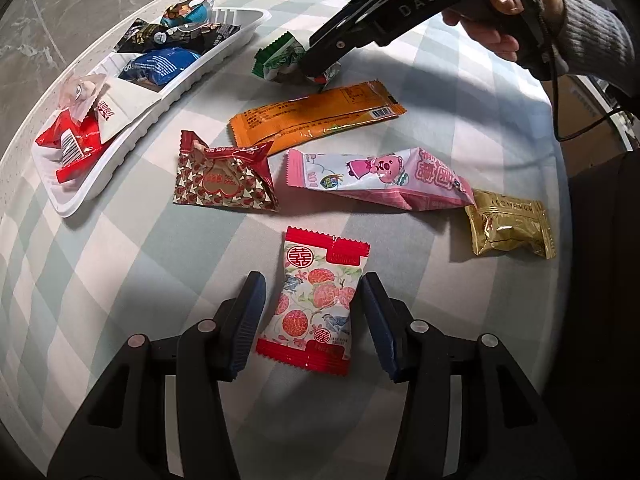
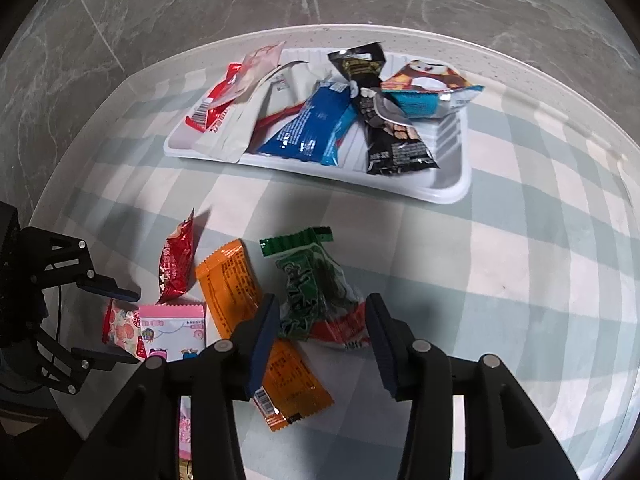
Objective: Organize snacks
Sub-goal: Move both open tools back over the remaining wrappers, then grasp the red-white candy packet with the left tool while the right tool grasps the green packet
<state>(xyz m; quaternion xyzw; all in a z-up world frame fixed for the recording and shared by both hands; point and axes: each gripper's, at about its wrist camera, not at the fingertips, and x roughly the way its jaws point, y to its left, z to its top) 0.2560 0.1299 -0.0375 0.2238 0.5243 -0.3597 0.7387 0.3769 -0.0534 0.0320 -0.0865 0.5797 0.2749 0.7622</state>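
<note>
Looking down the left gripper (image 1: pixel 312 312), we see its jaws standing apart on either side of the floral red-edged packet (image 1: pixel 314 304), pads clear of the wrapper, nothing gripped. At twelve o'clock from that packet the right gripper (image 2: pixel 320 334) straddles the green packet (image 2: pixel 316 292), jaws likewise apart and not pressing it. The orange packet (image 1: pixel 316 118) lies just beside, at seven o'clock of the green one. The white tray (image 2: pixel 448 188), holding several snacks, sits at ten o'clock on the checked tablecloth (image 1: pixel 120 280).
</note>
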